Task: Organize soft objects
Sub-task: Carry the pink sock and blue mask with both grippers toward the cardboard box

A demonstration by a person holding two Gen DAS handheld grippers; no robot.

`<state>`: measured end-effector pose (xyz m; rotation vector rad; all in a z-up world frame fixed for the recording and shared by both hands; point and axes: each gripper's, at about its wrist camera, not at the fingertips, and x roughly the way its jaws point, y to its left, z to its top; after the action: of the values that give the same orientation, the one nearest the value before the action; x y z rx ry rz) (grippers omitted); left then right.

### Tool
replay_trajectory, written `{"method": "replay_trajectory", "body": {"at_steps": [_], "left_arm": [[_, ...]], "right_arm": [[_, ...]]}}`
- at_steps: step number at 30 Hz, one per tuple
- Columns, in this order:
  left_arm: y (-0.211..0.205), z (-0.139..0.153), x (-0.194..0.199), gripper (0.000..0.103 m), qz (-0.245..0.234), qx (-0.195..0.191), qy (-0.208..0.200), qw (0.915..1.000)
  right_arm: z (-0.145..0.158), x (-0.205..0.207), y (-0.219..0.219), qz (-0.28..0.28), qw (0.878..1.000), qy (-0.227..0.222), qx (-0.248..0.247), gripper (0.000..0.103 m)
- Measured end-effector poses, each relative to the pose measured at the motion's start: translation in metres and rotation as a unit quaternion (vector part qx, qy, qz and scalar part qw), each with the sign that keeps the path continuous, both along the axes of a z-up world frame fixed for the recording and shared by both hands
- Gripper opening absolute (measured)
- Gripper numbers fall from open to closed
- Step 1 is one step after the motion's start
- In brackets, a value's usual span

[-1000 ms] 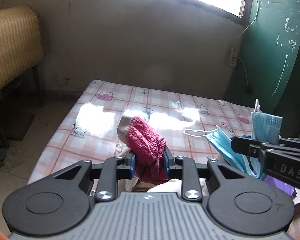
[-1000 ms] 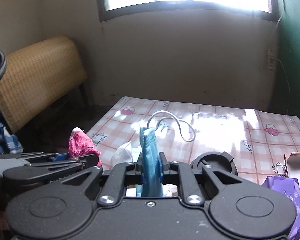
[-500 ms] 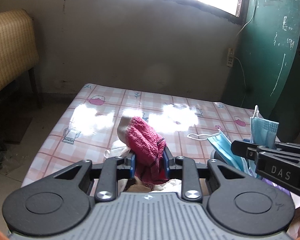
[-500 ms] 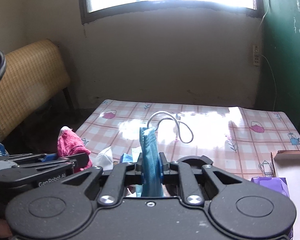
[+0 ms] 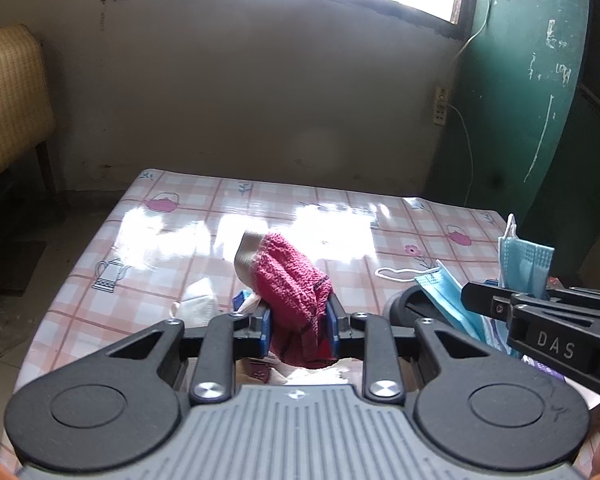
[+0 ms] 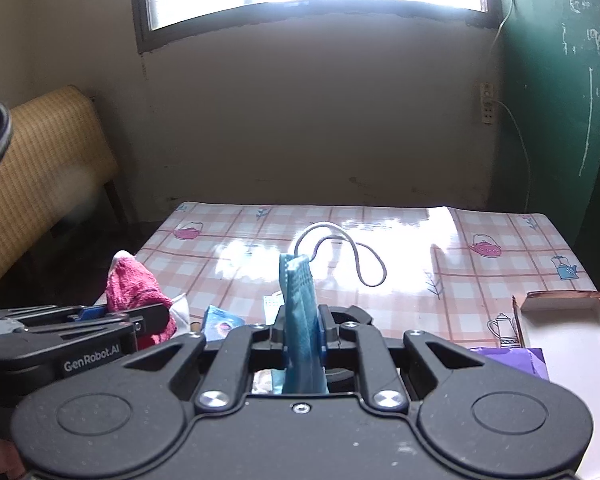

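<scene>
**A:** While both cameras look down the checked worktop (image 5: pixel 188 216), what does the left hand-held gripper (image 5: pixel 298 322) have hold of?

**B:** Its blue pads are clamped on a bunched pink knitted cloth (image 5: pixel 292 280), which has a beige band at its upper end. The cloth sticks up above the jaws and hangs a little below them, clear of the worktop.

**A:** And the right hand-held gripper (image 6: pixel 302 334)?

**B:** Closed on a folded blue face mask (image 6: pixel 298 304). The mask stands upright between the pads, and its white ear loop (image 6: pixel 352 256) curls out ahead of it.

**A:** How do the two sit relative to each other?

**B:** Side by side, near each other but apart. From the left wrist the right one comes in at the right edge, with the mask rising above it.

**A:** What else lies on the worktop?

**B:** A white mask (image 5: pixel 198 304) is just left of the pink cloth. Another blue mask (image 5: pixel 444 296) lies over a round black object (image 5: pixel 400 306). From the right wrist, an open cardboard box (image 6: pixel 560 320) sits at the right, with a purple packet (image 6: pixel 516 362) beside it.
</scene>
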<state>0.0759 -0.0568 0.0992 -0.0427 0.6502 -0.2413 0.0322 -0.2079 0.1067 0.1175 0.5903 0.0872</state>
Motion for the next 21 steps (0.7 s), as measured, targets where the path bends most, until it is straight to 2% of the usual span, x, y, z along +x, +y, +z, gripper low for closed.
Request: {"method": "replay_trajectory", "body": {"at_steps": [21], "left_arm": [[-0.044,-0.004,0.001,0.028,-0.043,0.003,0.004,0.999]], "right_arm": [[-0.004,-0.004,-0.045,-0.037,0.999,0.007,0.003,0.016]]}}
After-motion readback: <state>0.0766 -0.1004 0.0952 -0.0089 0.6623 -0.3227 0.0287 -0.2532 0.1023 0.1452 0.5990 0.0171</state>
